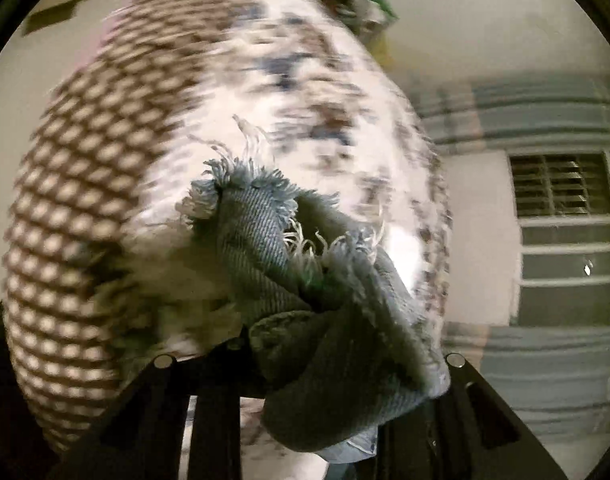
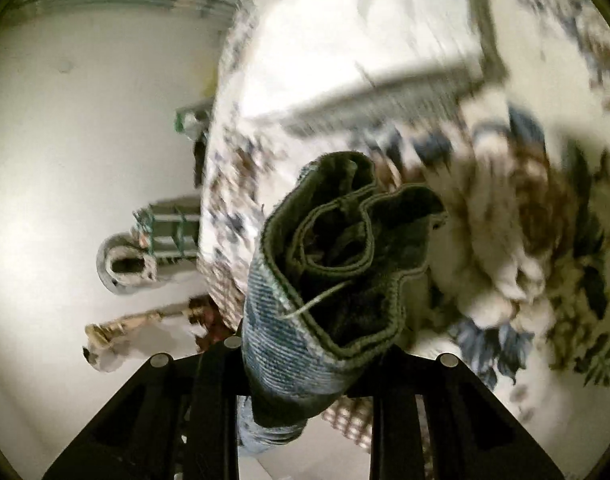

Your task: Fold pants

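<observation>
The pants are blue denim jeans. In the left wrist view my left gripper [image 1: 305, 364] is shut on a bunched, frayed leg hem of the jeans [image 1: 281, 256], which sticks up between the jaws. In the right wrist view my right gripper [image 2: 305, 360] is shut on a thick folded edge of the jeans [image 2: 337, 264] with a stitched seam, likely the waistband. Both bunches are held up above a bed with a floral and checked cover [image 1: 105, 208], also in the right wrist view [image 2: 525, 208]. The fingertips are hidden by cloth.
The view is blurred by motion. A window with bars [image 1: 565, 236] and grey curtains are on the right in the left wrist view. A white pillow or folded cloth [image 2: 365, 40] lies on the bed. Small items [image 2: 145, 248] sit on the pale floor at left.
</observation>
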